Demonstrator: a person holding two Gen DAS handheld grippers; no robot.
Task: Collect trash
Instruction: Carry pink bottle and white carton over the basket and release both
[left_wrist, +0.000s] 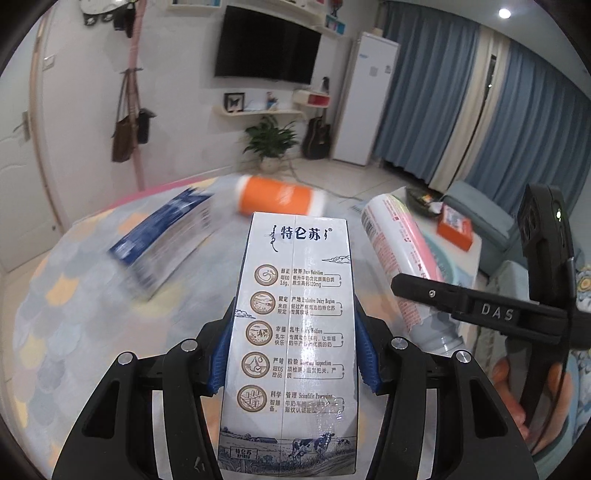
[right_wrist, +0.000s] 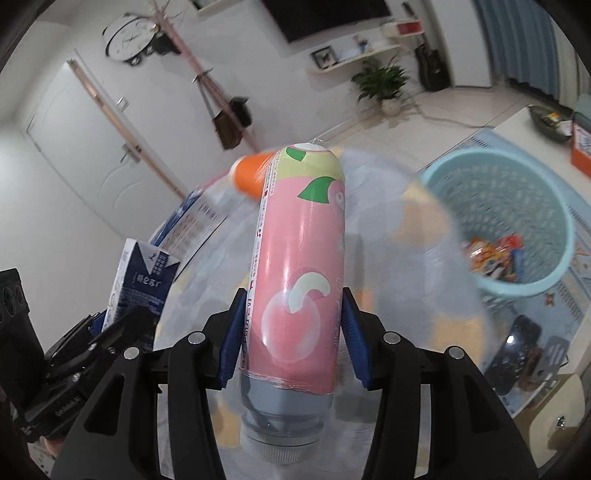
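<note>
Two items are in my grasp: my left hand-held gripper (left_wrist: 293, 345) clamps the milk carton (left_wrist: 295, 314) and my right hand-held gripper (right_wrist: 293, 341) the pink bottle (right_wrist: 299, 273), both above the counter (left_wrist: 92, 314). Both look light; the carton may crush, the bottle slip, so I grip mid-body.

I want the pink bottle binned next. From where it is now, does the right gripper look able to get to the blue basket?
Probably yes. The right gripper holds the pink bottle, and the basket stands open-topped to its right, with nothing visible between them.
</note>
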